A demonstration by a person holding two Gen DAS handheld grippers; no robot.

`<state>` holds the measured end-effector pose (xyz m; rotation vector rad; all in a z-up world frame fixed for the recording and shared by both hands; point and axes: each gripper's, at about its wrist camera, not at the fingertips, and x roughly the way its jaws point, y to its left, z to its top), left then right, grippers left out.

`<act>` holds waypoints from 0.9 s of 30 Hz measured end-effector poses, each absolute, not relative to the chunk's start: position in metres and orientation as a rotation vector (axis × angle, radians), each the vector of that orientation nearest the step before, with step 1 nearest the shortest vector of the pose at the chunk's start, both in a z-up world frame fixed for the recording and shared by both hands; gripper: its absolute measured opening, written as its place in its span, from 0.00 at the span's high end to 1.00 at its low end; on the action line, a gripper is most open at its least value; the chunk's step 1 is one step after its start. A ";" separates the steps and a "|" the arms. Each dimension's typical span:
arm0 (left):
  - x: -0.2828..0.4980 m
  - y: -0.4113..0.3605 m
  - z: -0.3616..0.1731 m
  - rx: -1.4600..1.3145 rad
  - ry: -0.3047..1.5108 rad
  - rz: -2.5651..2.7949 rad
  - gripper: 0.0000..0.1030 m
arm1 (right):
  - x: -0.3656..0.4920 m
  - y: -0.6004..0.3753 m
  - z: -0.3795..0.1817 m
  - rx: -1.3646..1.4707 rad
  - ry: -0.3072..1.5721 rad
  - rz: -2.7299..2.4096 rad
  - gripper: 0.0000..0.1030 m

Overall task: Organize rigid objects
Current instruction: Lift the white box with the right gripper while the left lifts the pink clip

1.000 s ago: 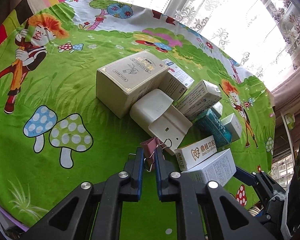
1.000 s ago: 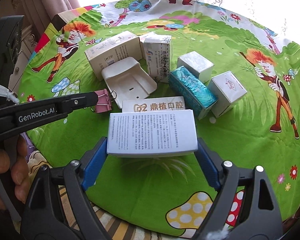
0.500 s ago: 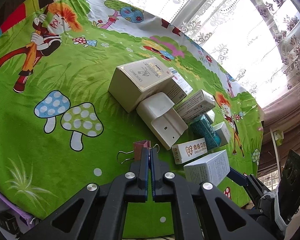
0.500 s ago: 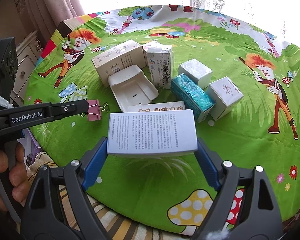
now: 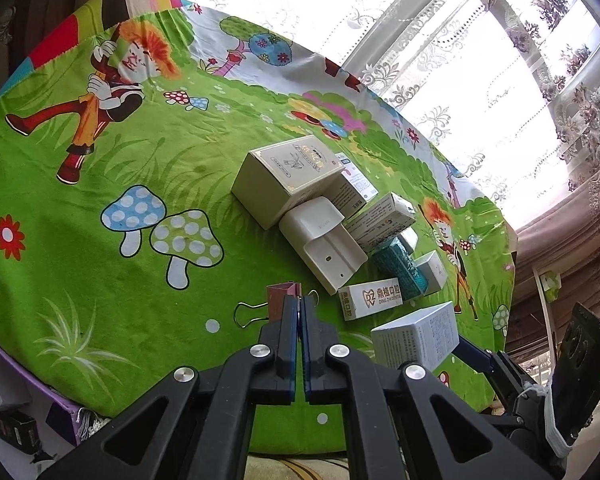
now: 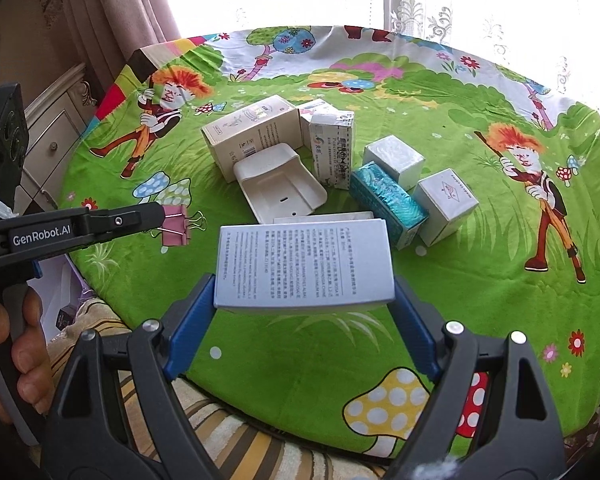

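My left gripper point(image 5: 299, 300) is shut on a pink binder clip point(image 5: 281, 300), held by one wire handle a little above the cloth; it also shows in the right wrist view point(image 6: 176, 226). My right gripper point(image 6: 304, 300) is shut on a white box with printed text point(image 6: 304, 264), held above the table's near edge; it shows in the left wrist view point(image 5: 418, 336) too. A cluster of boxes lies mid-table: a large beige box point(image 6: 250, 132), a white plastic holder point(image 6: 280, 188), a teal packet point(image 6: 388, 200) and a white "dental" box point(image 5: 370, 298).
The round table wears a green cartoon cloth point(image 6: 480, 280). Small white boxes point(image 6: 446, 204) sit right of the cluster. A cabinet point(image 6: 48, 144) stands at the left, curtains and window behind. A striped cushion point(image 6: 220, 428) lies below the table's near edge.
My left gripper closed on the binder clip and drew it back and left, away from the white holder. My right gripper lifted the printed box slightly.
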<state>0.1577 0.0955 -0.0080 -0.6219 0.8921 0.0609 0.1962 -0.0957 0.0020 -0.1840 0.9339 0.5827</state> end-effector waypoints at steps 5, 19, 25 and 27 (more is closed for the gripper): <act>0.143 0.101 -0.001 -0.638 0.870 0.070 0.98 | 0.183 -0.089 0.008 -0.185 0.933 0.611 0.16; 0.061 0.152 0.017 -0.695 0.790 0.171 0.98 | 0.137 -0.051 0.035 -0.217 0.919 0.725 0.16; 0.010 0.190 0.020 -0.730 0.749 0.260 0.98 | 0.121 -0.032 0.048 -0.227 0.919 0.769 0.16; -0.007 0.204 0.020 -0.740 0.736 0.297 0.98 | 0.113 -0.023 0.051 -0.231 0.924 0.794 0.16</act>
